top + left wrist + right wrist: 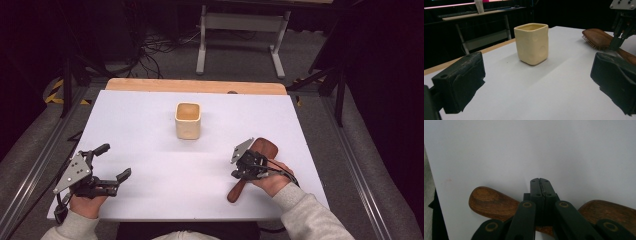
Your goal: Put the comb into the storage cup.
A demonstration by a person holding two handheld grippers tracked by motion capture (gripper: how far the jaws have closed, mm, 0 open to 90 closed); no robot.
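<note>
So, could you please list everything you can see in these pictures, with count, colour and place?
cup: one, cream yellow, upright at the middle of the table, open top.
hairbrush: one, dark brown wood, lying on the table's right side, handle toward the person, bristles seen in the left gripper view.
table: one, white top with a bare wooden strip along its far edge.
white frame: one, on the floor beyond the table.
left gripper: one, black, jaws wide apart, near left of the table, holding nothing.
right gripper: one, black, jaws pressed together over the hairbrush handle; whether they pinch it is unclear.
</note>
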